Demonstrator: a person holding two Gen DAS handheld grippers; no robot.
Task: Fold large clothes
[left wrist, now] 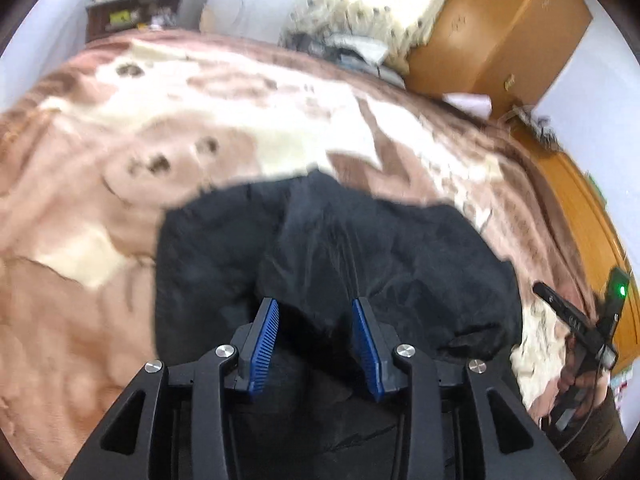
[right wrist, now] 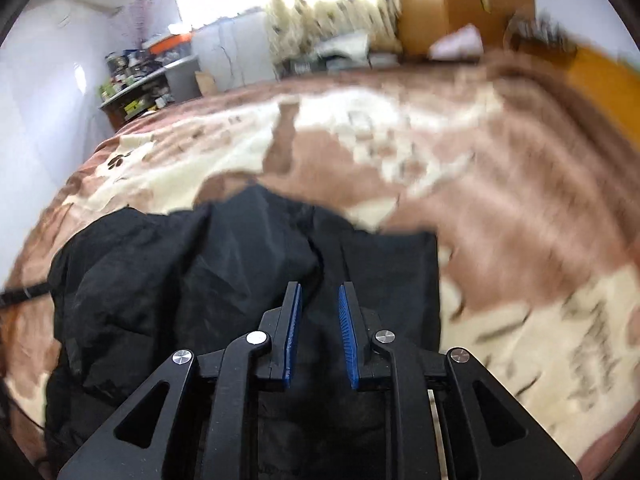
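- Garment (left wrist: 360, 248), black and bunched, lies on the brown-and-cream blanket (left wrist: 100, 168), directly ahead of and below both grippers.
- Left gripper (left wrist: 316, 344): jaws narrowly parted, nothing pinched.
- Right gripper (right wrist: 319, 332): same, empty over the garment's right edge, marginally nearer.
- Blanket beyond looks clear; the wardrobe (left wrist: 500, 28) is well apart.

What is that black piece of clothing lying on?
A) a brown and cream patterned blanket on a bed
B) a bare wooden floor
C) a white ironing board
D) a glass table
A: the black garment lies bunched on a brown and cream blanket that spreads around it in both wrist views, with no board or table under it.
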